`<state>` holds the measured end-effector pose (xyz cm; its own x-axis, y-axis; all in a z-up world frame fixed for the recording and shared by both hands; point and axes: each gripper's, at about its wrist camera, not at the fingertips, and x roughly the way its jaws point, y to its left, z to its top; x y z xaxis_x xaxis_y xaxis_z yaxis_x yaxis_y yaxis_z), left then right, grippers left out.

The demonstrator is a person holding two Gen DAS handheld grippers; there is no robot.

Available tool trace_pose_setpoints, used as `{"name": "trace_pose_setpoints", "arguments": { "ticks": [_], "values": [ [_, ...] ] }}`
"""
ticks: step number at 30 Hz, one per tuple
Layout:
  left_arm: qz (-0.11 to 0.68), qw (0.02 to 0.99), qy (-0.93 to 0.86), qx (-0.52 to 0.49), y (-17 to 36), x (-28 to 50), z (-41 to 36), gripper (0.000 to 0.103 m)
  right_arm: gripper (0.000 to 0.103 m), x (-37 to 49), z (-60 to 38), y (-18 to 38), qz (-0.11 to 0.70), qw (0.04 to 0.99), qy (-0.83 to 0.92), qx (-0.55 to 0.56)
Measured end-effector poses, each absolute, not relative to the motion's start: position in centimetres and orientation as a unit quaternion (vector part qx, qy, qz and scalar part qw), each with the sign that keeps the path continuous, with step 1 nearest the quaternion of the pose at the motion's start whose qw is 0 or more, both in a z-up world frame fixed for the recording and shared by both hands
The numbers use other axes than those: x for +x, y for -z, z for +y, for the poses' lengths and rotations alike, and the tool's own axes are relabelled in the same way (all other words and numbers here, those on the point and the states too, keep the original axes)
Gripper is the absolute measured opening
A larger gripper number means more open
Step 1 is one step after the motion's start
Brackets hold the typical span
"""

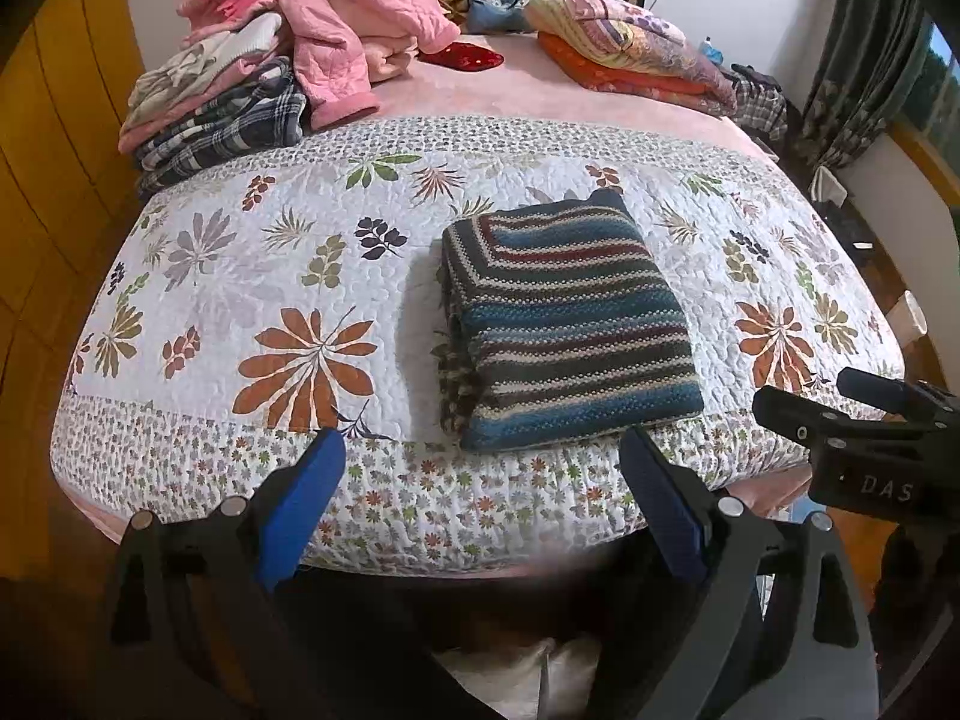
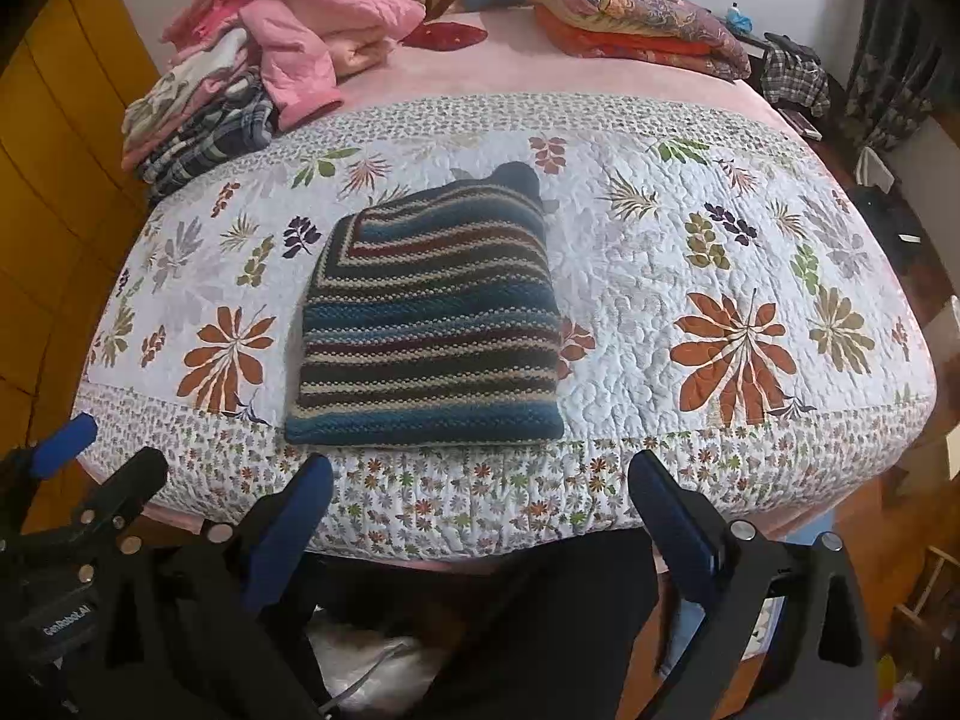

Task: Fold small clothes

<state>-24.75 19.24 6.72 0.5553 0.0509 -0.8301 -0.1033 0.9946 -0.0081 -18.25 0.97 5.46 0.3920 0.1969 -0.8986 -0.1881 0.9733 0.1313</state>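
Two grippers are before us, both held level just off the near edge of the bed and pointing across it. We find the left gripper (image 1: pixel 483 468) with its blue-padded fingers (image 1: pixel 303 498) spread wide and nothing between them; the right gripper (image 2: pixel 480 492) stands likewise, jaws wide apart and empty, its blue pads (image 2: pixel 672 516) clear of the bedding. Neither touches any cloth. In the left wrist view the right gripper's black body shows at the right edge, bearing the white letters "DAS" (image 1: pixel 887 487); in the right wrist view the left gripper's body shows at the lower left with the marking "GenRobot.AI" (image 2: pixel 65 621). We read no other writing. The task's item, a striped knit sweater (image 1: pixel 564 324) in blue, maroon, cream and dark bands, lies folded into a compact rectangle on the floral quilt (image 1: pixel 240 276), close to the near edge of the bed and roughly midway along it, its near hem just short of the quilt's small-flowered border. At the far left corner we note a heap of clothes (image 1: pixel 270 60), with pink quilted garments over plaid and pale pieces. At the far right corner lies a stack of folded patterned blankets (image 1: pixel 630 48), and between the two heaps a red item (image 1: pixel 462 56) rests on the pink sheet (image 1: pixel 510 96).
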Motion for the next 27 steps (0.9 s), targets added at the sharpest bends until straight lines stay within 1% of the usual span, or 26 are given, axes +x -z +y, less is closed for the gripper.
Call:
{"name": "trace_pose_setpoints", "arguments": {
  "ticks": [27],
  "values": [
    [0.476,0.877,-0.072,-0.016,-5.7,-24.0,20.1,0.092,0.099,-17.8,1.2,-5.7,0.534,0.838,-0.110,-0.002]
  ]
}}
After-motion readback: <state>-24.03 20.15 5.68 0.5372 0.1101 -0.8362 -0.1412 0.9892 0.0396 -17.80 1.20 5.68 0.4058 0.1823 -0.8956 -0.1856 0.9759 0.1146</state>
